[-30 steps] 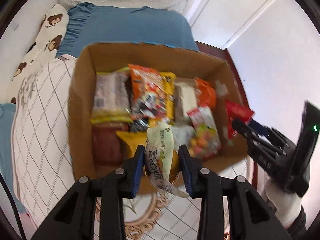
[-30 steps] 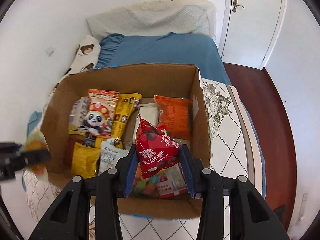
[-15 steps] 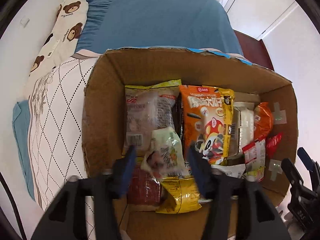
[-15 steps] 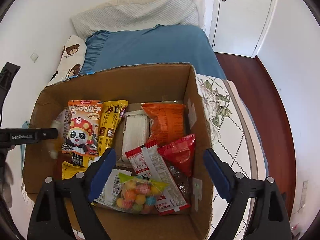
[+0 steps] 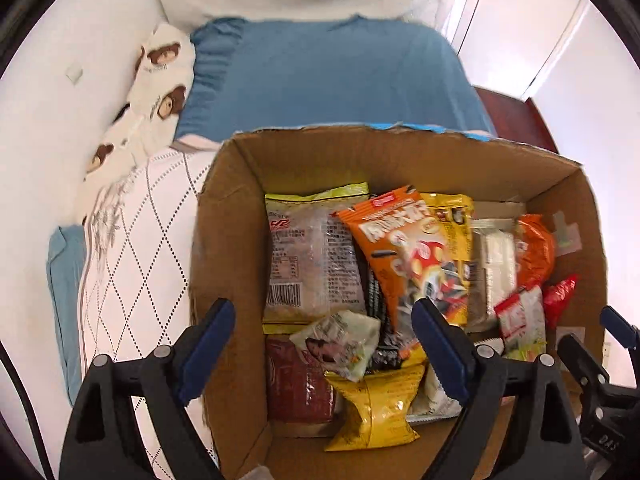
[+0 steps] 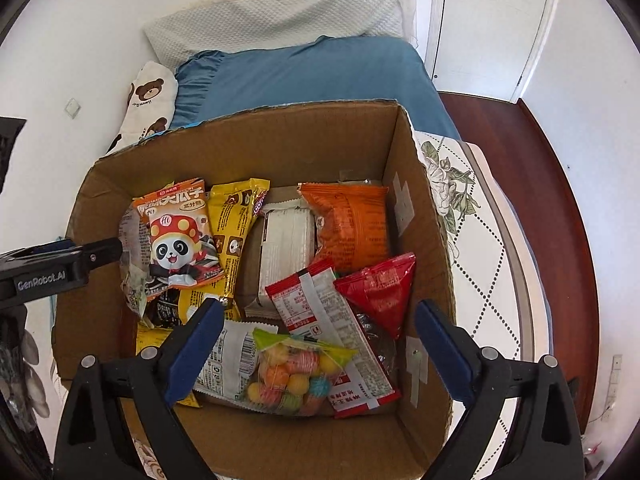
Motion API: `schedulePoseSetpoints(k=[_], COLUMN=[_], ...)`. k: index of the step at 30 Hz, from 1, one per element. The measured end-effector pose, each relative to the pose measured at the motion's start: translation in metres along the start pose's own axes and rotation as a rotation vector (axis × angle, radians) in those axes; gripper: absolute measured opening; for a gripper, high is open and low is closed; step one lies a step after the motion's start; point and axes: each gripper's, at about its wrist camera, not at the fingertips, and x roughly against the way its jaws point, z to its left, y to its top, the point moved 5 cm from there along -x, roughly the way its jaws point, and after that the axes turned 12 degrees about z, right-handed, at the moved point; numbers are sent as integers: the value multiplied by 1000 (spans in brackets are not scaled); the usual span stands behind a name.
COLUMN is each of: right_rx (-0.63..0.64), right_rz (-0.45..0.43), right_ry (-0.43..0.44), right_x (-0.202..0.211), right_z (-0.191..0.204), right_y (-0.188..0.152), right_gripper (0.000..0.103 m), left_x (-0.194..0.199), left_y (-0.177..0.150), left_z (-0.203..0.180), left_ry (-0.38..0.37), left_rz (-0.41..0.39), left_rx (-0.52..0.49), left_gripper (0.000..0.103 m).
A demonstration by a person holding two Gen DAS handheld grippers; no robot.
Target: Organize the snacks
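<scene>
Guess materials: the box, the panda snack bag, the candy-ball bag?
Box: corrugated cardboard, matte brown, by its ragged cut rim and taped patches. Panda snack bag: glossy printed plastic film, likely foil-lined; shows glare and a crimped, serrated top seal. Candy-ball bag: thin clear plastic with a green header; the coloured balls show through it.

"GenRobot.AI" is printed on the left hand-held gripper (image 6: 60, 264).

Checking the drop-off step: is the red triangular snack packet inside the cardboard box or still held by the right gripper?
Inside. The red triangular packet lies on other snacks in the cardboard box; the right gripper is opening, pads clear of it.
</scene>
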Motion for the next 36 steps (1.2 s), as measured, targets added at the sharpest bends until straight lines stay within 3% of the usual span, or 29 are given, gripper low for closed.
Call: schedulePoseSetpoints(k=[4,6,13,19,24,36], right_rx=[18,29,35,46,67,109], right_rz=[-25,-48,-110,-202,-303,-490], right_ry=[1,-5,33,35,18,14], right_x=[12,22,60,107,153,257], right_z=[4,5,6,6,10,23], right_y=[-14,-21,-53,-89,-129,-220], right_gripper=[99,99,99,99,99,102], left_x=[15,23,50,96,142,215], left_y=[-22,-34,-80,-123,-169,-256], left_z=[-8,-14,-29,-25,-21,-12], left_ry=[-22,-23,-91,-85,-13,-6], left_rz=[-60,-86,-146,-281,-391,-509], left_rx=[-15,-28,-28,8,26,46], left_gripper=[92,99,99,99,99,99])
